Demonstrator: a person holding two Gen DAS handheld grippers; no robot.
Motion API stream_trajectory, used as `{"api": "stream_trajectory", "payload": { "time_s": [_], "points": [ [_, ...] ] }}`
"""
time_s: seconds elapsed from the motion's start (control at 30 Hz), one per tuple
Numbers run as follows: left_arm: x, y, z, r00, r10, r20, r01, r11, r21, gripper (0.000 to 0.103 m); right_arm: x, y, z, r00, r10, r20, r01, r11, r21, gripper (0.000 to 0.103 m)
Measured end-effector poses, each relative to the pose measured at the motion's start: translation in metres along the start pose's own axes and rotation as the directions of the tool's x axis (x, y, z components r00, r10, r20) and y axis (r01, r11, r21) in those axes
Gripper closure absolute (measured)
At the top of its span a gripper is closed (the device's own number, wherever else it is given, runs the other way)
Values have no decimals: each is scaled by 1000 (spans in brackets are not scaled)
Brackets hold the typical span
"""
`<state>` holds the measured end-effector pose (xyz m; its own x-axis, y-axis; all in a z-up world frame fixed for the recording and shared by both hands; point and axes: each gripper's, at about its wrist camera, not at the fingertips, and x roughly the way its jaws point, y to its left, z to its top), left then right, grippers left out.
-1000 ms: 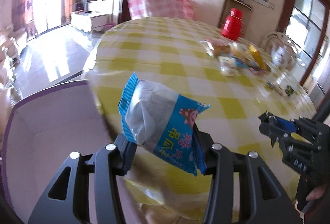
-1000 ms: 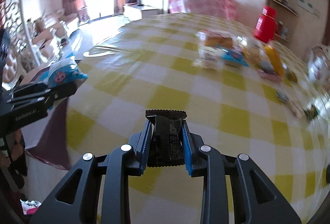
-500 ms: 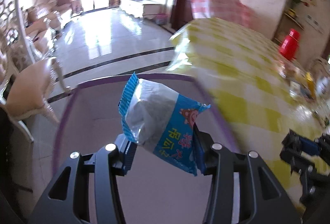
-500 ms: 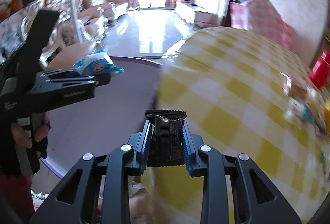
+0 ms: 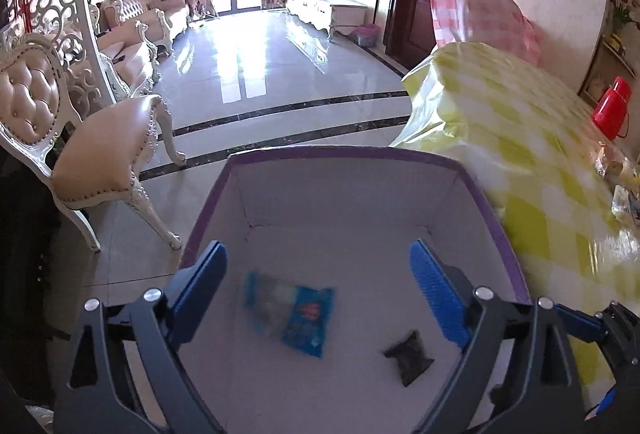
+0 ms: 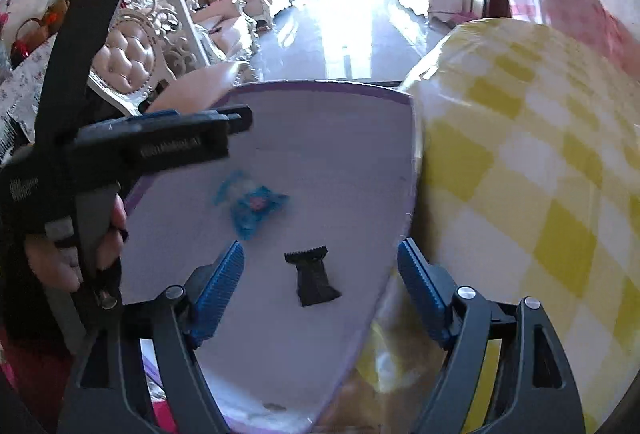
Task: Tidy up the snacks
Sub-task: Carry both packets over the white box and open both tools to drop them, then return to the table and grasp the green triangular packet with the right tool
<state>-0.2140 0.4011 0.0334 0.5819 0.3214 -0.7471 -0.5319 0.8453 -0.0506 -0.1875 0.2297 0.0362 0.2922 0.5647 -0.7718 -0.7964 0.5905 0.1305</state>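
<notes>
Both my claws gape, released: the left claw just dropped the blue snack packet, the right claw the black packet. Both now lie apart inside the purple-rimmed box. Beyond, more snacks wait on the yellow-checked counter.

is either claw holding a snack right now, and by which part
Nothing is held. Left claw and right claw are open; the blue plastic snack packet and small black wrapper are in the purple-rimmed box.
</notes>
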Motion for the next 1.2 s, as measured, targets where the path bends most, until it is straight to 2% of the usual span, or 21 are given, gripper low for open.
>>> {"api": "stream_trajectory", "payload": {
  "time_s": [0.13,0.17,0.23,0.27,0.3,0.37,0.43,0.53,0.6,0.7,0.73,0.8,0.83,0.87,0.9,0.97,1.0,1.03,1.07,1.13,1.2],
  "points": [
    [9,-17,-6,998,-55,-11,56,998,6,6,-32,-23,-12,997,-45,64,43,999,28,24],
    [13,-22,-9,993,-117,-31,117,993,-20,6,-44,-36,-16,995,-53,89,48,997,60,22],
    [15,-29,-11,970,-241,-38,237,967,-90,6,-69,-57,-27,989,-67,132,52,993,110,20],
    [11,-32,-14,950,-312,-12,307,940,-145,6,-79,-65,-33,986,-81,147,62,990,126,20],
    [7,-38,-15,941,-338,7,335,927,-168,6,-89,-75,-39,982,-100,162,77,987,141,20],
    [-2,-59,-15,934,-357,20,356,925,-135,6,-115,-95,-59,969,-156,191,124,978,170,16],
    [-10,-86,-17,928,-372,18,373,926,-56,6,-136,-115,-79,956,-214,199,171,962,214,16],
    [-20,-129,-25,914,-406,18,405,914,34,3,-170,-156,-116,932,-309,188,239,916,322,16],
    [-23,-166,-31,905,-426,-12,425,902,75,2,-190,-186,-146,911,-383,153,293,862,414,16],
    [-24,-216,-39,904,-422,-64,427,895,128,2,-221,-235,-191,859,-507,74,368,711,599,16],
    [-26,-240,-42,898,-432,-78,439,884,157,2,-232,-252,-206,840,-540,61,370,650,663,16],
    [-29,-276,-48,893,-442,-84,449,872,196,2,-246,-274,-228,813,-582,35,372,564,737,16],
    [-28,-291,-50,891,-444,-90,453,867,208,2,-252,-289,-241,797,-604,1,385,509,770,16],
    [-26,-316,-53,884,-455,-110,468,856,222,2,-254,-299,-249,788,-615,-29,401,476,783,16],
    [-23,-336,-57,878,-461,-130,479,847,229,2,-256,-314,-258,791,-609,-66,404,438,803,16],
    [-19,-374,-62,866,-474,-158,500,830,248,2,-259,-337,-268,812,-581,-61,360,416,835,16],
    [-19,-391,-65,862,-478,-171,507,821,263,2,-261,-346,-269,799,-597,-74,381,406,831,16],
    [-19,-416,-68,854,-485,-187,520,804,288,2,-264,-357,-268,772,-627,-104,425,387,818,16],
    [-19,-432,-71,848,-492,-196,530,790,308,2,-265,-363,-265,758,-640,-124,448,373,813,16],
    [-22,-472,-76,844,-495,-206,536,759,371,2,-263,-386,-260,749,-645,-155,460,337,821,16],
    [-22,-500,-79,843,-502,-195,534,733,423,2,-261,-415,-255,725,-658,-205,493,288,821,16]
  ]
}}
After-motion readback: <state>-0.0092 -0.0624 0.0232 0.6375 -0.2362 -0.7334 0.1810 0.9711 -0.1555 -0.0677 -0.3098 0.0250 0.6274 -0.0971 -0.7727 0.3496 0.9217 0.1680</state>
